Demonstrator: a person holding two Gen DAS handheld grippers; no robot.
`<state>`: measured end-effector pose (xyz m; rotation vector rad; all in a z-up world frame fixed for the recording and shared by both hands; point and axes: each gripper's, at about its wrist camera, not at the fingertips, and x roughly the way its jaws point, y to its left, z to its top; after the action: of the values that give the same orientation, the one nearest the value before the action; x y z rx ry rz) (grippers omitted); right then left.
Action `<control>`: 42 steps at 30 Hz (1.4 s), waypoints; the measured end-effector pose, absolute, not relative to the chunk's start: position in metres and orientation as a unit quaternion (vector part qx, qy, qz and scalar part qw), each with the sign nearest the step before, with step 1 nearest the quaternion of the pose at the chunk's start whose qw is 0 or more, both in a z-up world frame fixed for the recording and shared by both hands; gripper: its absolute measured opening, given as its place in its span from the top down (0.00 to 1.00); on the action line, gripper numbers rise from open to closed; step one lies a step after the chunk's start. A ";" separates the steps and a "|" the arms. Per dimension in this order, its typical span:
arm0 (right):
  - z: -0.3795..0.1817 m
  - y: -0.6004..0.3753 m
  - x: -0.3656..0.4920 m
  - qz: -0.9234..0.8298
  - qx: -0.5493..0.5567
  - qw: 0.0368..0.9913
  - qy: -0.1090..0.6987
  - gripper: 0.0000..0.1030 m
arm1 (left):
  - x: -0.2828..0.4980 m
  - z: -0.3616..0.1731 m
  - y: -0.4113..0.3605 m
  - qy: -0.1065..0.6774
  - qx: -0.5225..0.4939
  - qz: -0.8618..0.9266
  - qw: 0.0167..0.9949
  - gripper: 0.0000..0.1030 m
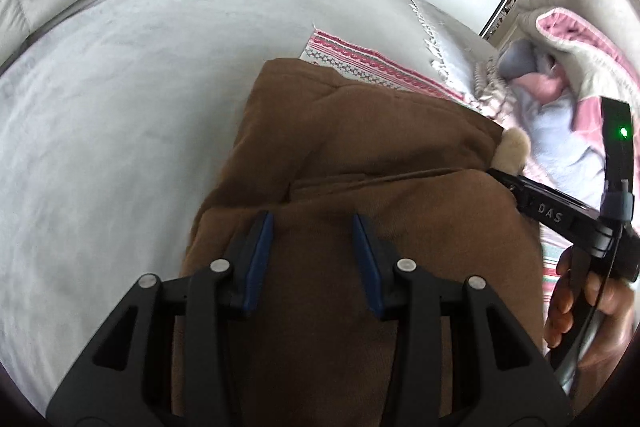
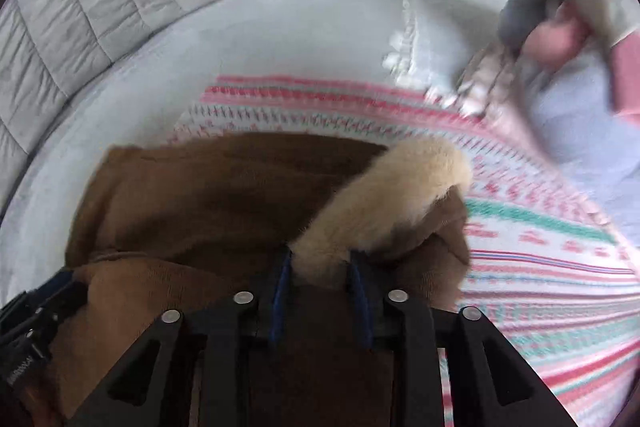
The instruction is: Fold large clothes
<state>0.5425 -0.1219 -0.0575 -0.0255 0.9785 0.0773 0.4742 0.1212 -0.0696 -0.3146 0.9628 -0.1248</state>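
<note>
A brown coat [image 1: 360,155] with a cream fur trim [image 2: 384,203] is laid on a grey bed [image 1: 120,107], partly over a striped blanket [image 2: 540,259]. It appears already doubled over: in the left wrist view a thick folded layer is seen lying across the lower part, with a second fold line further up. The step in hand is judged to be the end of a fold, with the upper layer being set down onto the rest of the coat.

The left gripper [image 1: 314,227] is held over the near part of the coat with its blue pads [image 1: 262,247] clearly apart; no cloth is seen pinched between them, though the fabric lies right under them. The right gripper [image 2: 320,267] is placed at the fur-trimmed edge, with the fur and brown cloth lying between its pads. The pads are only partly parted, and whether the cloth is gripped or merely resting there cannot be told from the blurred right wrist view.

A pile of other clothes [image 1: 560,99] is heaped to the right, near the coat's far corner.

For the next move, a clean release of the fur edge would be called for, so that the layer is not dragged back. After that, the bundle would likely need to be squared and flattened, or gripped again along one side if a further fold is wanted.
</note>
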 end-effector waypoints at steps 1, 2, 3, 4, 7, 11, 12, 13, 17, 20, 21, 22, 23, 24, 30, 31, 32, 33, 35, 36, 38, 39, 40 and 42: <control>-0.041 -0.126 0.529 0.048 0.010 0.886 0.461 0.53 | 0.465 -0.060 0.128 0.462 -0.158 -0.058 0.871 0.57; -0.029 -0.132 0.515 0.054 0.030 0.891 0.450 0.42 | 0.452 -0.048 0.136 0.461 -0.156 -0.056 0.872 0.56; -0.014 -0.139 0.493 0.060 0.053 0.899 0.431 0.39 | 0.436 -0.039 0.144 0.459 -0.152 -0.052 0.874 0.44; -0.004 -0.143 0.471 0.068 0.066 0.905 0.415 0.34 | 0.422 -0.035 0.152 0.458 -0.153 -0.053 0.874 0.36; 0.003 -0.137 0.420 0.104 0.049 0.903 0.413 0.33 | 0.385 -0.036 0.174 0.459 -0.185 -0.071 0.866 0.27; -0.009 -0.110 0.357 0.152 -0.006 0.891 0.428 0.33 | 0.344 -0.050 0.186 0.473 -0.188 -0.063 0.859 0.27; -0.013 -0.106 0.349 0.155 -0.013 0.889 0.431 0.34 | 0.341 -0.050 0.185 0.473 -0.179 -0.061 0.860 0.27; -0.018 -0.101 0.338 0.156 -0.023 0.887 0.435 0.35 | 0.336 -0.055 0.182 0.473 -0.166 -0.053 0.864 0.27; -0.059 -0.091 0.326 0.125 -0.044 0.867 0.480 0.41 | 0.338 -0.078 0.183 0.496 -0.186 -0.049 0.847 0.31; -0.084 -0.094 0.324 0.113 -0.054 0.873 0.471 0.41 | 0.340 -0.094 0.184 0.504 -0.199 -0.062 0.838 0.31; -0.085 -0.097 0.326 0.113 -0.040 0.873 0.472 0.41 | 0.340 -0.095 0.184 0.505 -0.200 -0.065 0.837 0.31; -0.086 -0.098 0.327 0.110 -0.036 0.873 0.473 0.41 | 0.341 -0.097 0.185 0.505 -0.204 -0.069 0.836 0.31; -0.086 -0.099 0.326 0.108 -0.040 0.874 0.473 0.41 | 0.340 -0.096 0.187 0.506 -0.211 -0.071 0.834 0.31; -0.085 -0.098 0.325 0.105 -0.043 0.874 0.472 0.41 | 0.339 -0.093 0.189 0.505 -0.218 -0.073 0.832 0.31; -0.080 -0.106 0.322 0.099 -0.030 0.874 0.475 0.41 | 0.315 -0.076 0.206 0.492 -0.282 -0.092 0.818 0.31; -0.081 -0.105 0.321 0.096 -0.032 0.876 0.471 0.41 | 0.310 -0.076 0.211 0.489 -0.291 -0.093 0.817 0.31; -0.081 -0.104 0.321 0.094 -0.031 0.878 0.468 0.41 | 0.305 -0.077 0.211 0.489 -0.297 -0.096 0.814 0.31; -0.081 -0.104 0.323 0.094 -0.030 0.879 0.467 0.41 | 0.302 -0.080 0.208 0.496 -0.305 -0.105 0.806 0.30; -0.081 -0.105 0.322 0.093 -0.030 0.880 0.464 0.41 | 0.305 -0.088 0.201 0.510 -0.318 -0.115 0.791 0.29; -0.081 -0.106 0.321 0.095 -0.029 0.882 0.461 0.41 | 0.306 -0.091 0.199 0.514 -0.319 -0.116 0.788 0.26; -0.081 -0.107 0.319 0.098 -0.025 0.884 0.457 0.41 | 0.311 -0.101 0.194 0.524 -0.316 -0.105 0.784 0.18; -0.081 -0.106 0.314 0.099 -0.022 0.885 0.455 0.41 | 0.313 -0.105 0.192 0.527 -0.319 -0.102 0.781 0.14; -0.081 -0.106 0.312 0.100 -0.021 0.886 0.452 0.41 | 0.315 -0.108 0.189 0.530 -0.323 -0.106 0.777 0.14; -0.081 -0.104 0.310 0.099 -0.020 0.888 0.448 0.41 | 0.320 -0.113 0.183 0.539 -0.320 -0.118 0.770 0.14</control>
<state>0.3097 -0.1042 -0.0807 -0.0425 0.9303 0.2048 0.3201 0.1825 -0.1133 -0.6951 1.1680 -0.2553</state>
